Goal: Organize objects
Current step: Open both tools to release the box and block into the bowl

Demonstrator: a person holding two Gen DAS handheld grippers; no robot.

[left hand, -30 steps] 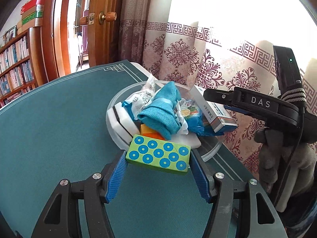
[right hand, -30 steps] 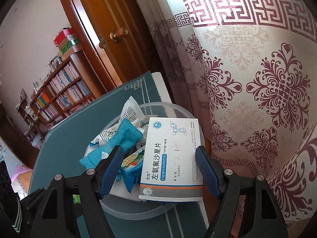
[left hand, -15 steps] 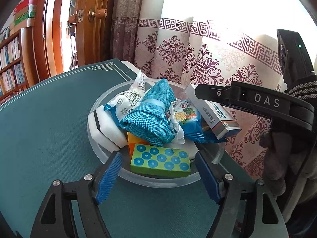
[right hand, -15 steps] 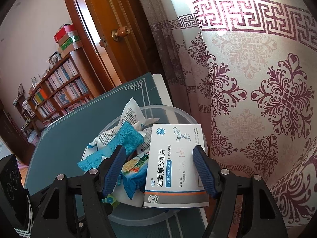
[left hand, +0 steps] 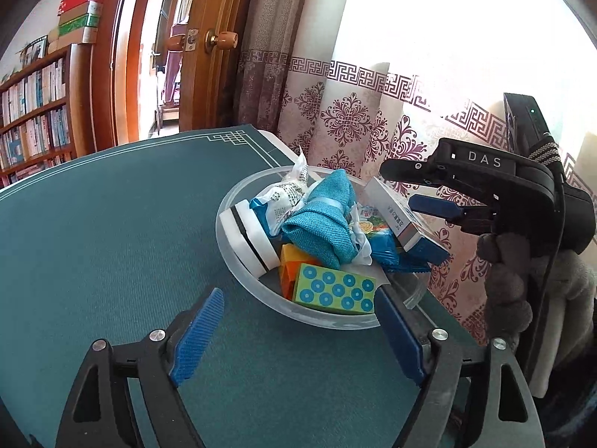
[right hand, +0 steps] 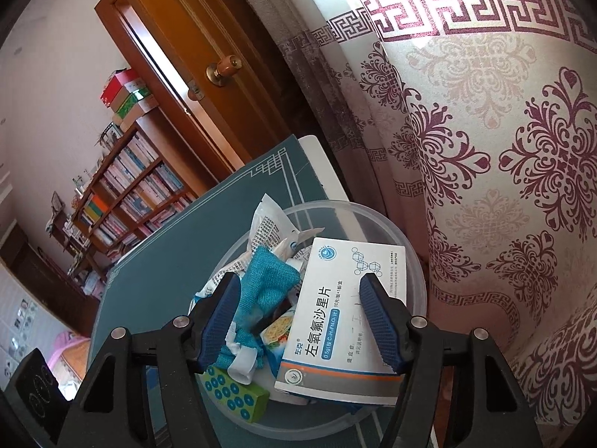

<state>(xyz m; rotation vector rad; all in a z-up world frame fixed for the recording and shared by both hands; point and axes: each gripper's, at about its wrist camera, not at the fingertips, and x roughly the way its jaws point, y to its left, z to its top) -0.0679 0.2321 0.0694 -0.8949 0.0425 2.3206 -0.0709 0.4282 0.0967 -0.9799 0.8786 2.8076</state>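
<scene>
Left wrist view: the left gripper (left hand: 298,321) is seen spread wide, its jaws just opened, nothing clamped. Just ahead, the dotted block (left hand: 334,294) lies in the bowl (left hand: 238,261). The right gripper (right hand: 302,317), jaws narrowing, straddles the medicine box (right hand: 335,332) without gripping.

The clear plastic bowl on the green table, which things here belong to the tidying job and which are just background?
Part of the job:
- clear plastic bowl
- green block with blue dots
- white medicine box
- blue woven cloth
- left gripper, right gripper

Just lying about:
- bookshelf
- patterned curtain
- wooden door
</scene>
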